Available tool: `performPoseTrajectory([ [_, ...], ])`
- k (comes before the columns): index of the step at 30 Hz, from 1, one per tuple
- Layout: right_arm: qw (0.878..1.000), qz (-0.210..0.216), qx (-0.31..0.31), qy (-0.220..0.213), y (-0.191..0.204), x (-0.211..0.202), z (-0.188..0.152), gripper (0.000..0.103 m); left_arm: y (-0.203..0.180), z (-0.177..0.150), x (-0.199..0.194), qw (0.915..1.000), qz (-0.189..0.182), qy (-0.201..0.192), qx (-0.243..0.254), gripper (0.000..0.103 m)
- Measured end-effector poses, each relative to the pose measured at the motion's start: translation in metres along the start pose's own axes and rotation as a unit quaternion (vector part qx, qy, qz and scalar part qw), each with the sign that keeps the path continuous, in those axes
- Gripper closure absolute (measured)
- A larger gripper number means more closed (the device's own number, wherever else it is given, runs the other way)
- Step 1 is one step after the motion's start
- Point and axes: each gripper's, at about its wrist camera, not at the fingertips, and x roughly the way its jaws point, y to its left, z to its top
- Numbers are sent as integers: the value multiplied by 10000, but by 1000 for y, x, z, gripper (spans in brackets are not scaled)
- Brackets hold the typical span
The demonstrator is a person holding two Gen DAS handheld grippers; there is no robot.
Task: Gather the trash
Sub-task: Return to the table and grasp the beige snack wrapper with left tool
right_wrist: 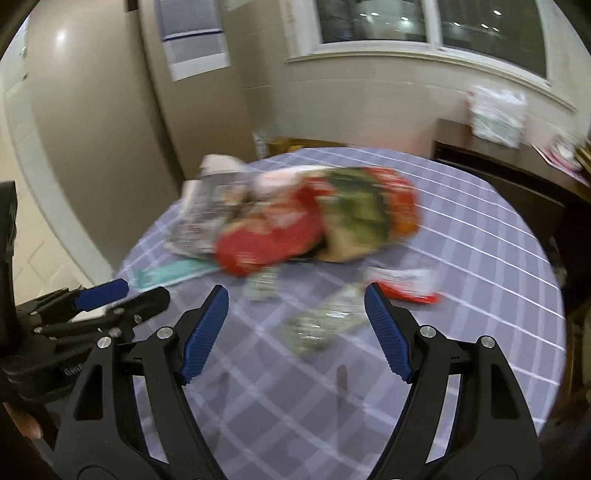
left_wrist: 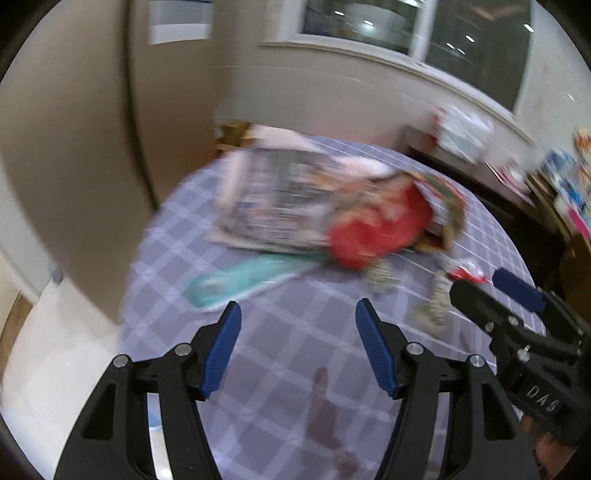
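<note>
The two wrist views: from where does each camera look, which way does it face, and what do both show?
Left wrist: sits behind the open left gripper, facing down over the checked tablecloth; the right gripper shows at right.
Right wrist: sits behind the open right gripper, same direction; the left gripper and a fingertip show at left.
Shared: red bag, newspaper, window.

Raised white letters "DAS" stand on the black plastic body of the right gripper [left_wrist: 476,286]; other printing is blurred.

Blurred red bag [right_wrist: 266,236], newspaper [left_wrist: 273,206] and crumpled wrappers [right_wrist: 325,325] litter the tablecloth [right_wrist: 480,258].
</note>
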Motion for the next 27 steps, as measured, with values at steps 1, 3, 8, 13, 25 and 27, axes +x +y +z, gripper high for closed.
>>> performPoseTrajectory([
  [1, 10000, -32, 50, 19, -10, 0, 1, 27, -12, 1, 5, 9999, -69, 45, 110, 36],
  [3, 9997, -201, 96, 33, -34, -1, 1, 27, -40, 1, 19, 9991, -130, 193, 367, 35],
  [8, 9989, -378, 256, 125, -77, -5, -1, 27, -82, -3, 37, 9958, -206, 358, 823, 35],
  [13, 9983, -439, 198, 341, -93, 2, -3, 27, -106, 0, 57, 9927, -47, 419, 1127, 35],
  [25, 9972, -335, -41, 668, -95, 31, 2, 27, -138, 7, 71, 9836, -495, 277, 1713, 79],
  [27, 9970, -307, -83, 700, -93, 35, 4, 27, -140, 8, 73, 9833, -568, 281, 1707, 84],
])
